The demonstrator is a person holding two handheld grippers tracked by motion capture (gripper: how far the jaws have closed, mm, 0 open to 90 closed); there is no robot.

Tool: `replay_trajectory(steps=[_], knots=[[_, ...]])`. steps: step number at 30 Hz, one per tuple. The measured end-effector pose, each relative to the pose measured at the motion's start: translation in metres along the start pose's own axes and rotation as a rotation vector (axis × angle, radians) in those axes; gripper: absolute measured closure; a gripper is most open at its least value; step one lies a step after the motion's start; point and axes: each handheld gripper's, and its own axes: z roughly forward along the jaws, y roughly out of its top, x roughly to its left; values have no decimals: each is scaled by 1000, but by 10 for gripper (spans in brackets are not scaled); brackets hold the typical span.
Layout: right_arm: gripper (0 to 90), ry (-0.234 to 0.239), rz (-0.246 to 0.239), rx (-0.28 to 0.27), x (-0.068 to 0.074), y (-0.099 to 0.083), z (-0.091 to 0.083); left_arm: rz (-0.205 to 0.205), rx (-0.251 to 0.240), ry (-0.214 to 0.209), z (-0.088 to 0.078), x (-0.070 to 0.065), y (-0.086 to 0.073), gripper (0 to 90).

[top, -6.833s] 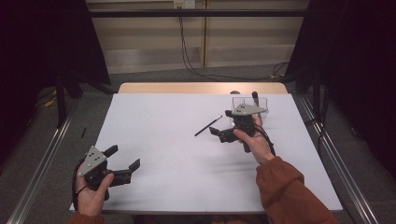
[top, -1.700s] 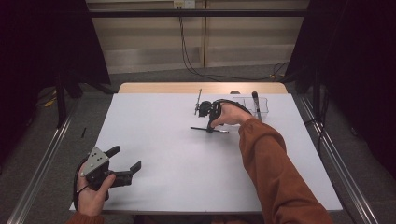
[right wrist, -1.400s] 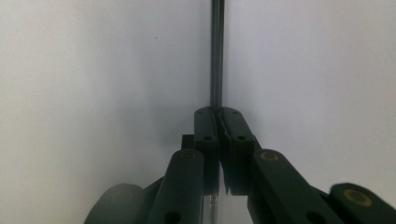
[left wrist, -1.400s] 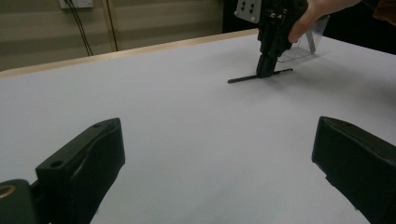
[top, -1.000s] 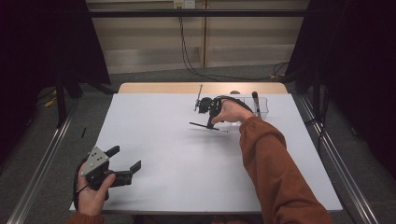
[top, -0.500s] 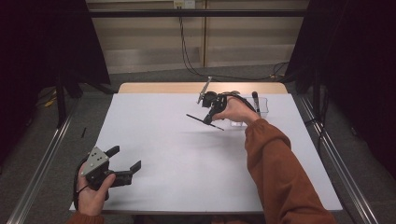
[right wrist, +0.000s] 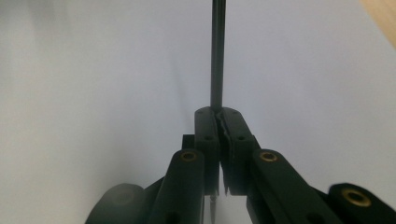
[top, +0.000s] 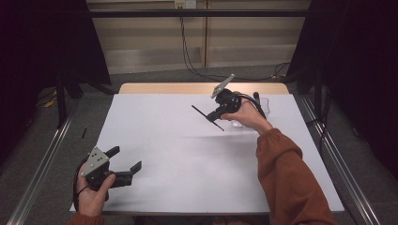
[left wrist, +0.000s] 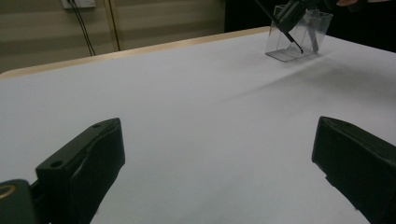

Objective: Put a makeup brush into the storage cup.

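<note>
Here we see the right claw (right wrist: pixel 218 112) clamped tight on a thin black rod (right wrist: pixel 217 51), held above the bench (top: pixel 178 154); the left claw (top: pixel 126 161) stands wide apart, empty.

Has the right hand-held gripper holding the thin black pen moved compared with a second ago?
Yes. The right hand-held gripper, shut on the thin black pen, has shifted right toward the clear plastic holder at the white table's far edge.
</note>
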Motion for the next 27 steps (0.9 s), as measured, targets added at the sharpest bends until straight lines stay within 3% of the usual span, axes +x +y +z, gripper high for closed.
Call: replay_trajectory(steps=[5, 8, 15, 20, 23, 27], knots=[[868, -20, 28, -62, 6, -15, -7, 3, -2, -2, 0, 0, 1, 25], [869, -22, 45, -131, 10, -21, -14, -35, -16, -15, 0, 2, 1, 25], [869, -13, 69, -251, 19, -34, -25, -6, -14, -5, -1, 1, 3, 25], [869, 10, 71, -283, 26, -42, -31, 15, -14, -11, -2, 0, 6, 25], [869, 18, 74, -289, 29, -49, -37, -5, -21, -25, -2, -1, 10, 27], [868, 38, 69, -288, 34, -56, -40, 38, -11, -35, -1, -4, 16, 27]])
